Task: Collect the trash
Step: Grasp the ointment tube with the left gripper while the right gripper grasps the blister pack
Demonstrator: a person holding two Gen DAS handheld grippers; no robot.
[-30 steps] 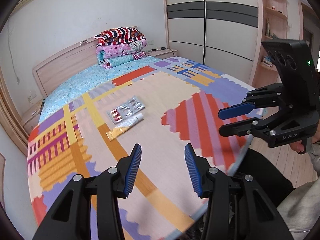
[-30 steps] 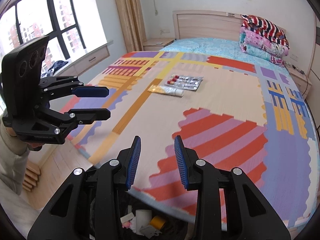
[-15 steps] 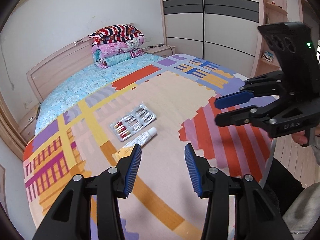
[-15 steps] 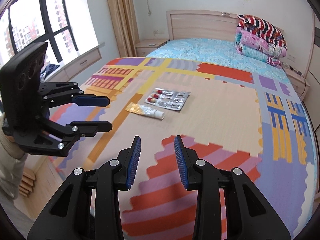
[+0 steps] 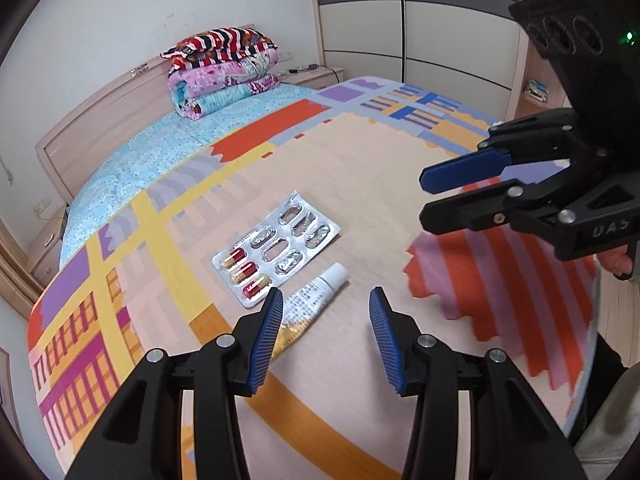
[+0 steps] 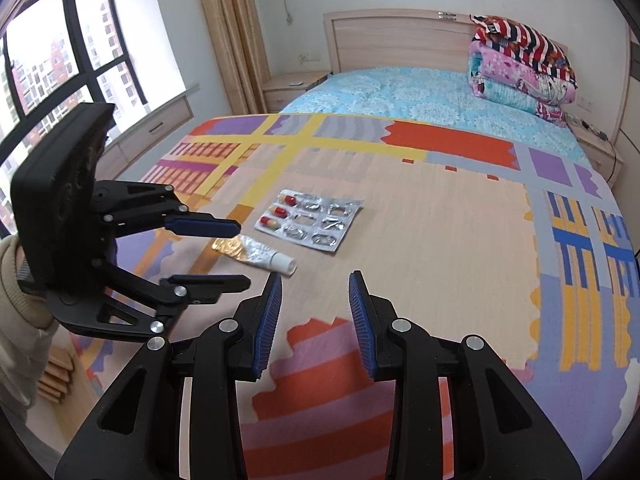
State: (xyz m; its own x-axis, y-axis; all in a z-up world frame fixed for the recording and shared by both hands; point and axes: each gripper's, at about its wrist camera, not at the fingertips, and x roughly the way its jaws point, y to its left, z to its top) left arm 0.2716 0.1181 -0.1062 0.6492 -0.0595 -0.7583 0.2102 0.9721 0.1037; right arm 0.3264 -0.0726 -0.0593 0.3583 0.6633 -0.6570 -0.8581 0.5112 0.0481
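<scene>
We have two pieces of trash lying on the patterned bedspread (image 5: 400,184): a mostly emptied pill blister pack (image 5: 276,246) and, just on its near side, a squeezed ointment tube (image 5: 310,302) with a white cap. They lie side by side, and whether they touch we cannot tell.

Our left gripper (image 5: 325,320) hangs above the bed with its jaws apart and nothing between them; the tube's crumpled tail sits just beyond its left finger. Our right gripper (image 6: 314,306) is also empty, jaws apart, with the tube's cap just beyond its left fingertip. We judge the step in hand to be the reach toward these two items, one for each hand.

To do it well, we should line up the left gripper over the tube so that the fingers straddle its narrow width, not its length, then lower until the pads bracket the body near the middle. The tube is flattened and lies flush on soft fabric, so we want to press slightly into the bedspread and avoid pinching cloth.

The blister pack is thin and flat; we would take it by one edge, tilting the right gripper so one pad slides under the foil. We must keep both tools from crowding each other.
</scene>
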